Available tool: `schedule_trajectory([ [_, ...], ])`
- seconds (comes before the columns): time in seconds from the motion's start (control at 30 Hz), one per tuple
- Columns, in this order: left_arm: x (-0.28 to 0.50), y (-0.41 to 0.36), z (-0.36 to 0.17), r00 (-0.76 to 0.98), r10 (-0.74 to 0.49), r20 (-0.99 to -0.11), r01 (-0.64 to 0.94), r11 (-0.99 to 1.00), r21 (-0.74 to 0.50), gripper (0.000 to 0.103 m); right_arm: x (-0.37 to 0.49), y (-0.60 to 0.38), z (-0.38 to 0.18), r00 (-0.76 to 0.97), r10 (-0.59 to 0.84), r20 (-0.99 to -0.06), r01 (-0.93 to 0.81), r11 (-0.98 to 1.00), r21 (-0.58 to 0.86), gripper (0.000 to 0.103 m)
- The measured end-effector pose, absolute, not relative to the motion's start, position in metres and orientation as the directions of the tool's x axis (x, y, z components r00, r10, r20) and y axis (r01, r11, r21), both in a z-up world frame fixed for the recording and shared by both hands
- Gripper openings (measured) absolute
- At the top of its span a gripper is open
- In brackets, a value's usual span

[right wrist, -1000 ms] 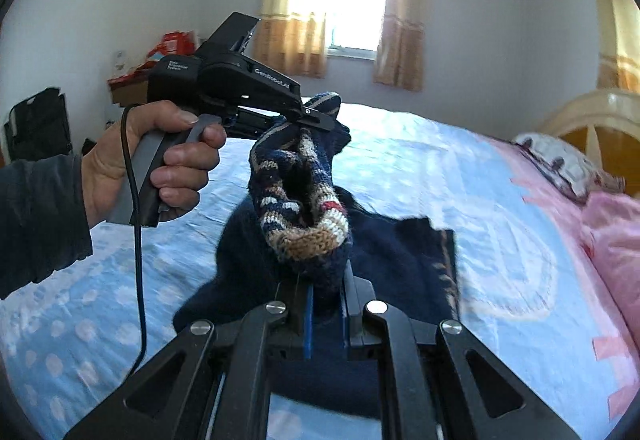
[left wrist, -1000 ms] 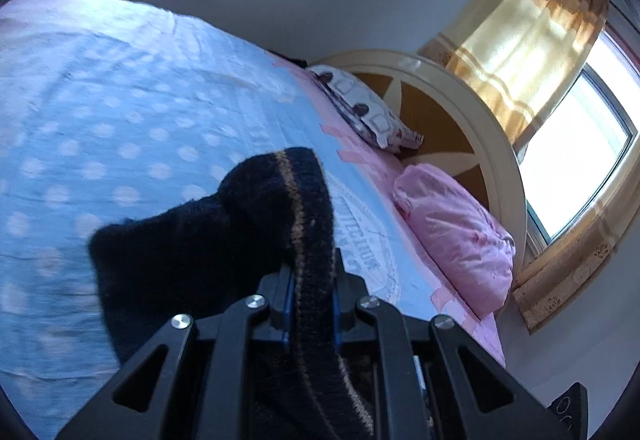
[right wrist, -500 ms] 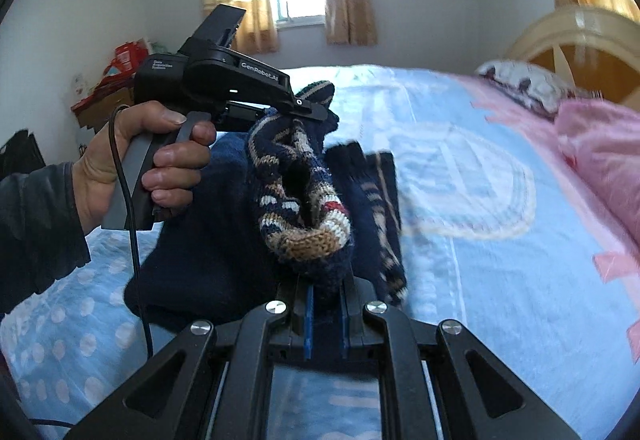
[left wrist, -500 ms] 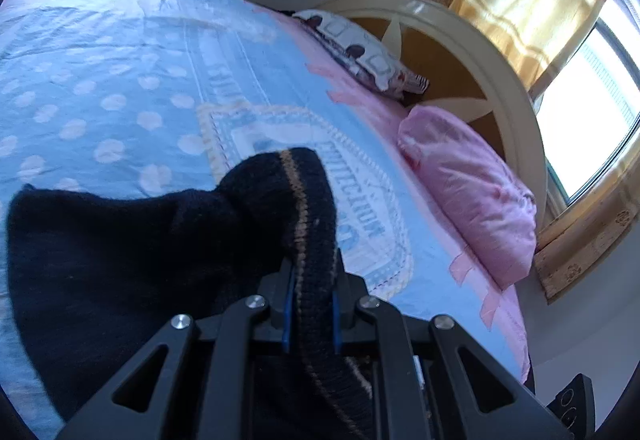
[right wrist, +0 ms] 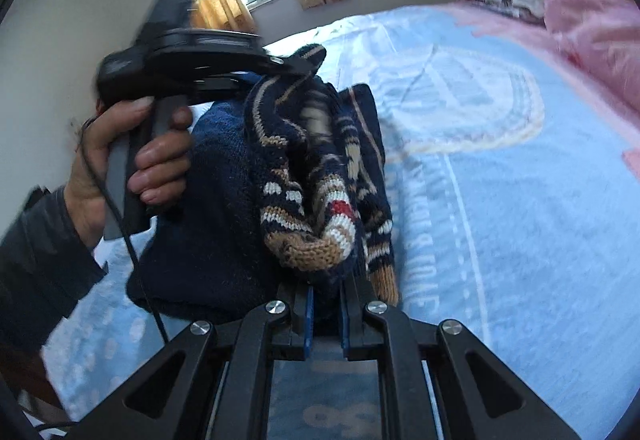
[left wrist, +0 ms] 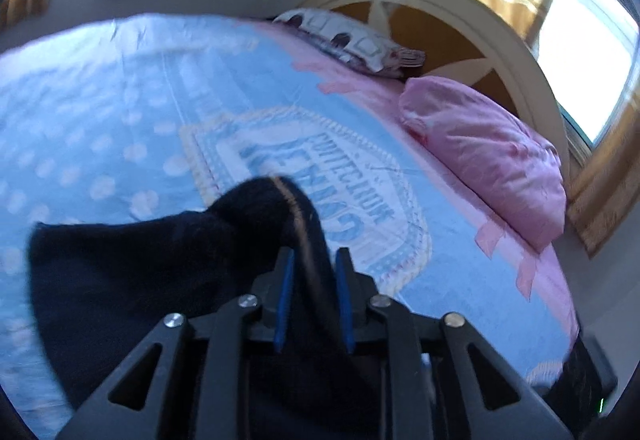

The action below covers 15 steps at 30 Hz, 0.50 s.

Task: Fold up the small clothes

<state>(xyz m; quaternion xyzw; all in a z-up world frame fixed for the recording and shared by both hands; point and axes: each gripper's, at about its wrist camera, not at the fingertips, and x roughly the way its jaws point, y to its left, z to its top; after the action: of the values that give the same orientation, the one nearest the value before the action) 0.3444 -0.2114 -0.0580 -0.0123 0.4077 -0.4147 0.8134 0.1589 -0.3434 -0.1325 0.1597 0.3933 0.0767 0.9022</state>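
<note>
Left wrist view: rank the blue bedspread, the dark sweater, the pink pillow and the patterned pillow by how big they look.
1. Blue bedspread.
2. Dark sweater, though nearness to the camera inflates it.
3. Pink pillow.
4. Patterned pillow, farthest away, so unsure against the pink one.

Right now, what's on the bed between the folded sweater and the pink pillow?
Nothing but bare blue bedspread with its printed emblem; the left wrist view shows that stretch between the navy sweater and the pink pillow clear of clothes.

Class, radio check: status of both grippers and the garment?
Left gripper jaws just opening, sweater edge between. Right gripper shut on sweater. Bed below, nothing blocking.
</note>
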Motion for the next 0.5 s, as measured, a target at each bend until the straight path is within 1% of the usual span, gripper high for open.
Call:
schedule_trajectory([
  [0.03,0.337,-0.204,-0.054,0.341,-0.677,-0.652,0.67,0.662,-0.336,0.03,0.157,-0.346,-0.132,0.679,0.281,-0.678,-0.02,0.93,0.366,0.013],
  [0.1,0.321,-0.185,-0.05,0.368,-0.67,-0.644,0.678,0.668,-0.307,0.039,0.15,-0.351,-0.125,0.693,0.282,-0.663,-0.019,0.927,0.374,0.018],
  [0.13,0.314,-0.176,-0.05,0.381,-0.659,-0.649,0.675,0.678,-0.292,0.041,0.147,-0.353,-0.122,0.704,0.267,-0.658,-0.012,0.931,0.365,0.03],
  [0.17,0.305,-0.164,-0.054,0.397,-0.641,-0.657,0.668,0.693,-0.272,0.043,0.145,-0.356,-0.117,0.718,0.249,-0.65,-0.001,0.934,0.357,0.047],
  [0.23,0.292,-0.149,-0.061,0.391,-0.637,-0.665,0.668,0.693,-0.271,0.043,0.143,-0.366,-0.103,0.752,0.211,-0.624,0.027,0.936,0.35,0.06],
  [0.3,0.277,-0.137,-0.073,0.39,-0.61,-0.69,0.662,0.707,-0.251,0.043,0.149,-0.372,-0.089,0.769,0.189,-0.61,0.039,0.94,0.34,0.06],
  [0.37,0.261,-0.126,-0.082,0.389,-0.609,-0.692,0.662,0.707,-0.25,0.043,0.166,-0.368,-0.075,0.772,0.185,-0.608,0.017,0.95,0.311,0.06],
  [0.43,0.25,-0.121,-0.088,0.387,-0.612,-0.69,0.665,0.704,-0.251,0.044,0.193,-0.358,-0.065,0.757,0.219,-0.616,-0.037,0.955,0.294,0.06],
  [0.5,0.242,-0.123,-0.096,0.36,-0.615,-0.701,0.672,0.693,-0.263,0.048,0.223,-0.351,-0.065,0.72,0.268,-0.64,-0.065,0.944,0.323,0.06],
])
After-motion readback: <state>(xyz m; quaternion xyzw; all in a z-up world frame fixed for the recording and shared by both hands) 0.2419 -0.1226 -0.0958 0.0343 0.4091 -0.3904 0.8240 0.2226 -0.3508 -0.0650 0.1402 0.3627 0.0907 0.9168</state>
